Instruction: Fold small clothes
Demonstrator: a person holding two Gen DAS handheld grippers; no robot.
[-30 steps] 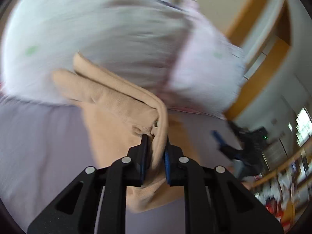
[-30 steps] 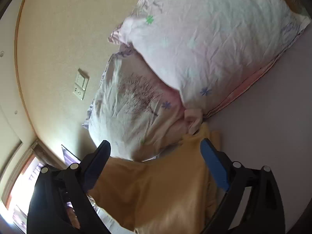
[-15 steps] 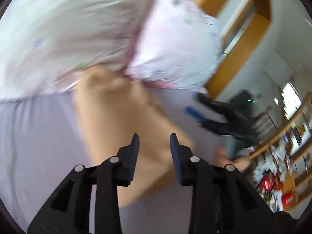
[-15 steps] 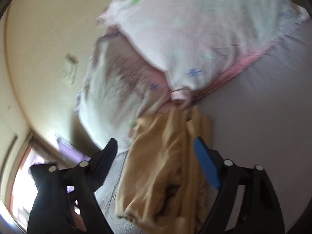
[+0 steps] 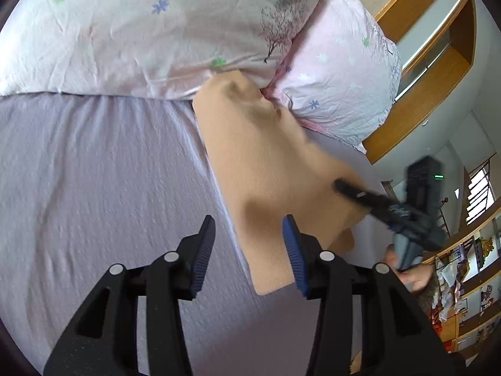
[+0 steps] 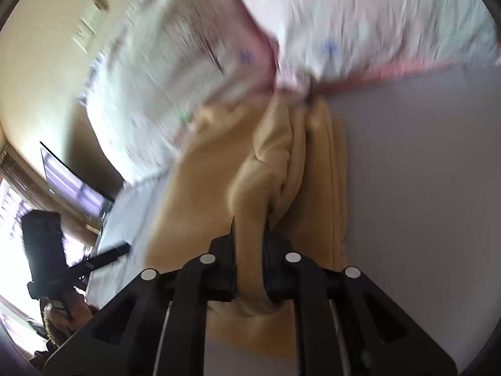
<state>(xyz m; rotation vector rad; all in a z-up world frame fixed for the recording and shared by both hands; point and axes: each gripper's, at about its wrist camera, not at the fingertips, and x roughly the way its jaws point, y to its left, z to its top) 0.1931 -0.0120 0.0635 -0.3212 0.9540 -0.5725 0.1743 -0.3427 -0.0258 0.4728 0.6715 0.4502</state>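
A tan garment (image 5: 266, 163) lies on the lilac bed sheet (image 5: 103, 172), its far end against the pillows. My left gripper (image 5: 249, 235) is open and empty, just above the garment's near left edge. My right gripper (image 6: 249, 244) is shut on a raised fold of the tan garment (image 6: 250, 194); it also shows in the left wrist view (image 5: 347, 188) at the garment's right edge. The right wrist view is blurred by motion.
Two pink patterned pillows (image 5: 162, 31) (image 5: 341, 87) lie at the head of the bed, touching the garment. A wooden headboard (image 5: 422, 72) and shelves with clutter (image 5: 463, 269) stand at the right. A light switch (image 6: 86, 22) is on the wall.
My left gripper has let go of the garment and opened. My right gripper has come down and shut on a fold of it. The garment now lies flatter on the sheet.
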